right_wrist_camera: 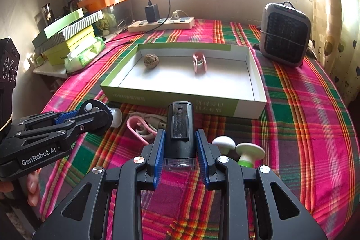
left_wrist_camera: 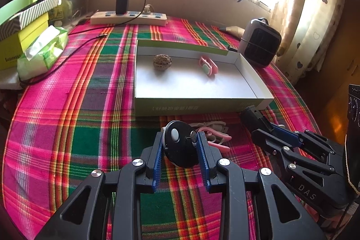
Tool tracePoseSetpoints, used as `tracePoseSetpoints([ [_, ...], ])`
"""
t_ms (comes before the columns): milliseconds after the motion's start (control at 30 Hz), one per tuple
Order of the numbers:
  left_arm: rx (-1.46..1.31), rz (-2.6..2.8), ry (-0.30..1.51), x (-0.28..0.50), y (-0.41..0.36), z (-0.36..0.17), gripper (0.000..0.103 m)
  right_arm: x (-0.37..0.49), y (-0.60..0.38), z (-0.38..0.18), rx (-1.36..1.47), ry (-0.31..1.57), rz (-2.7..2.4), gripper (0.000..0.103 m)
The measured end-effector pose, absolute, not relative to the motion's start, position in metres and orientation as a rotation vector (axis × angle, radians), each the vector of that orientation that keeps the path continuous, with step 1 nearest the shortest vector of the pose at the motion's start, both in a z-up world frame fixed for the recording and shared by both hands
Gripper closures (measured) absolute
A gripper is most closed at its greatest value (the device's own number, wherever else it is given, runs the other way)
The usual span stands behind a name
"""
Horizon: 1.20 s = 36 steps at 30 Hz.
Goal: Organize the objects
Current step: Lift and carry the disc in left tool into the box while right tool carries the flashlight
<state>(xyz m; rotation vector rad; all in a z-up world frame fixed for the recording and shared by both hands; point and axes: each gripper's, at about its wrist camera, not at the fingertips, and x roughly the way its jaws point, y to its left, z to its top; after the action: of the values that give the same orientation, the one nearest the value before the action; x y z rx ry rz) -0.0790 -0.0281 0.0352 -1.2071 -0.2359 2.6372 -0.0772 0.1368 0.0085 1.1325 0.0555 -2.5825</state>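
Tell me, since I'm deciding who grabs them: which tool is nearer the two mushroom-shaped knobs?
Right. The right tool is right beside the knobs; the left tool is farther off, across the pink clip.

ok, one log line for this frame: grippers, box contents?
left gripper: shut on round black device | right gripper: shut on black block | box: walnut, pink clip

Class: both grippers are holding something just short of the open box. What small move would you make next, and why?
Probably carry the right gripper forward over the box's near wall and lower it. Its fingers are shut on a black rectangular device, and the box floor is mostly bare, holding only a walnut and a pink clip. The left gripper, shut on a round black gadget, can follow.
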Motion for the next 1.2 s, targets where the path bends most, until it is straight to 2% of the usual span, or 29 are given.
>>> tracePoseSetpoints([
  [1200,-1.162,2.634,-0.151,-0.156,-0.012,0.060,0.077,-0.149,0.143,0.037,1.109,0.071,-2.612,0.074],
])
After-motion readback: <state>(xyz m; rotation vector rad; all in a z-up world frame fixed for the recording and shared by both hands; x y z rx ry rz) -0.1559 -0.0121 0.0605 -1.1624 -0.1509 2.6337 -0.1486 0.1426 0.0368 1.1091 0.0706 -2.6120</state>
